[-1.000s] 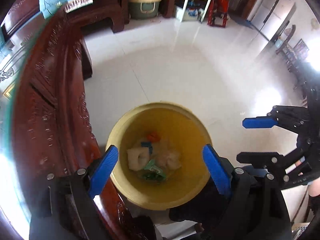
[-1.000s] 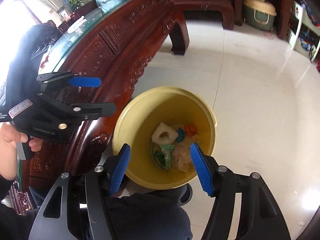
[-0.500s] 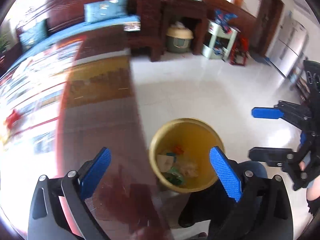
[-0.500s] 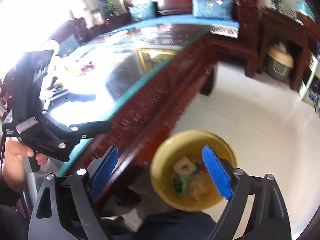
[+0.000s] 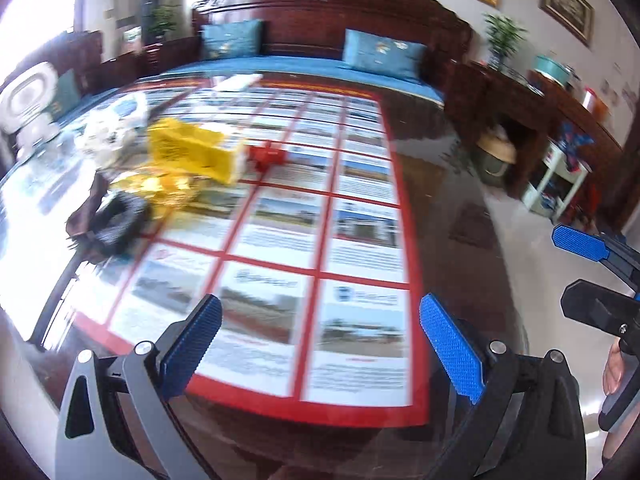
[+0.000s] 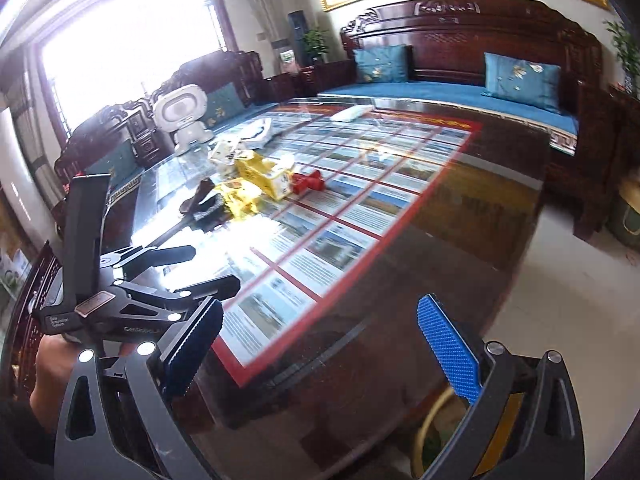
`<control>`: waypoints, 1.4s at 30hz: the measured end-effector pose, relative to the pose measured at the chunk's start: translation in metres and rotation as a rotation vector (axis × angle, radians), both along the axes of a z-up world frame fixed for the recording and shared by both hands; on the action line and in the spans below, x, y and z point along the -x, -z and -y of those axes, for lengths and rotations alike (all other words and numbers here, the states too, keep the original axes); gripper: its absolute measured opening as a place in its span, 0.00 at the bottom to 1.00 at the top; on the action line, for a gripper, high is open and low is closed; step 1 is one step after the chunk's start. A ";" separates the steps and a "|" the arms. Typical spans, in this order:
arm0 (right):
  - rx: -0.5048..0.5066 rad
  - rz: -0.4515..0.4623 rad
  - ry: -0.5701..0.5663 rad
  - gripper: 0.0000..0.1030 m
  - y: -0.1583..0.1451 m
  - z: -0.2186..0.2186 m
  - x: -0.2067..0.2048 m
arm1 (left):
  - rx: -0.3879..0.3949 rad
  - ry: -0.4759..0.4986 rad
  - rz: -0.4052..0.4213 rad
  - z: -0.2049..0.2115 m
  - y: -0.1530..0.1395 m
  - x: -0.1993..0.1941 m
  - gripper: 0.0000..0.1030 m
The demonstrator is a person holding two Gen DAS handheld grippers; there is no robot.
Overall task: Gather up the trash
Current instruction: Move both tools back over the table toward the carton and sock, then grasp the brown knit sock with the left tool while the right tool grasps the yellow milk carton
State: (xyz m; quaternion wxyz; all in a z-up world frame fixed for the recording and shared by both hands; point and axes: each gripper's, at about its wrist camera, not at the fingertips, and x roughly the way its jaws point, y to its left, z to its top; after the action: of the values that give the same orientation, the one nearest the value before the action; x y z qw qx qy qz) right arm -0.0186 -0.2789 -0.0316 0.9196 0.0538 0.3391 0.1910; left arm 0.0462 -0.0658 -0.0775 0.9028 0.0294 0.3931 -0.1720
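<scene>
Above the glass-topped table [image 6: 460, 216], both the left gripper [image 5: 320, 344] and the right gripper [image 6: 320, 344] are spread wide and empty, the right's jaws having just been opening. Remaining trash, a yellow carton [image 5: 192, 152], gold wrapper [image 5: 168, 188] and red scrap [image 5: 268, 156], lies well ahead at the far left; the next step, I judge, is reaching there to pinch one piece for the yellow bin [image 6: 432, 432].

Left gripper [image 5: 320, 346]: swings up from above the yellow bin to the glass-topped table [image 5: 436, 184]; jaws have just been opening, nothing between them.
Right gripper [image 6: 320, 350]: likewise; jaws have just been opening wide, empty.
Yellow bin [image 6: 430, 438]: now only a rim at the right view's bottom edge.
</scene>
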 end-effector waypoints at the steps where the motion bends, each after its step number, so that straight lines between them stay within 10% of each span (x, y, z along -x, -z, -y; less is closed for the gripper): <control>1: 0.003 0.009 -0.014 0.92 -0.001 -0.010 -0.005 | 0.002 -0.025 0.005 -0.012 -0.001 -0.001 0.96; 22: 0.056 0.068 -0.200 0.77 0.001 -0.133 -0.119 | 0.038 -0.357 0.064 -0.155 -0.002 -0.093 0.96; 42: 0.186 0.021 -0.292 0.68 0.024 -0.177 -0.250 | 0.041 -0.356 0.000 -0.182 0.015 -0.171 0.96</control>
State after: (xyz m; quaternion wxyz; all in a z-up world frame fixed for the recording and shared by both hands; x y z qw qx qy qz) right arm 0.2317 -0.1018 -0.0559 0.8866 -0.0830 0.3499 0.2909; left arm 0.2176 0.1166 -0.0924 0.9194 -0.0590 0.3885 -0.0172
